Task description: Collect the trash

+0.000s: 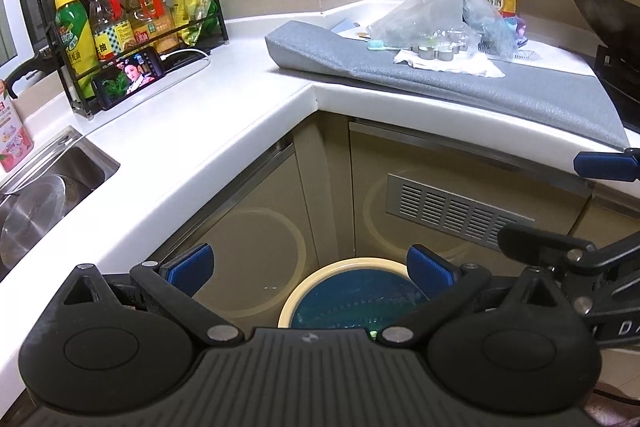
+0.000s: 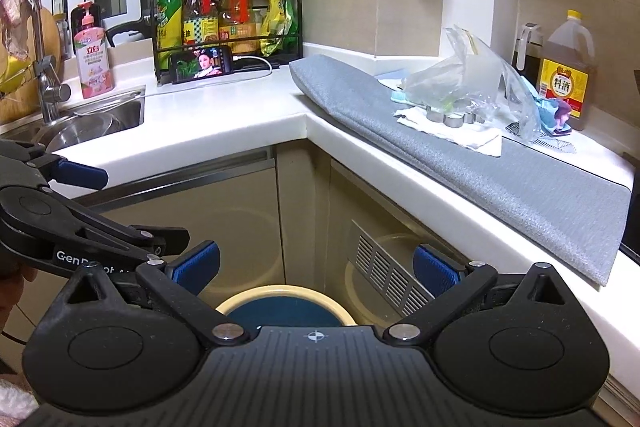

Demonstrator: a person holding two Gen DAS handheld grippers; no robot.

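Nearest, both tools hang low in front of the cabinet doors: the left gripper (image 1: 310,265) has its blue pads spread wide with nothing between them, and the right gripper (image 2: 316,263) is likewise released and empty. Directly below and just ahead of them stands the trash bin (image 1: 340,263), a cream-rimmed pail lined with a blue bag, set on the floor in the corner where the two cabinet runs meet. Above it, the white countertop (image 1: 208,131) turns the corner, and on its right-hand stretch lies a grey mat (image 2: 520,179). On that mat rests the likely trash: a crumpled white paper towel (image 2: 460,137) with a few small metal rings (image 2: 450,119) sitting on it, and behind them a loose clear plastic bag (image 2: 460,75) standing in soft peaks. The towel looks light and limp, so a pinch on a raised fold near its free corner should lift it, though the rings on top may slide off and roll. The bag seems nearly weightless and slippery; gathering a bunched ridge rather than a flat sheet would probably hold better. Farther back stands a large bottle of cooking wine (image 2: 566,67), not trash, close enough to be knocked.
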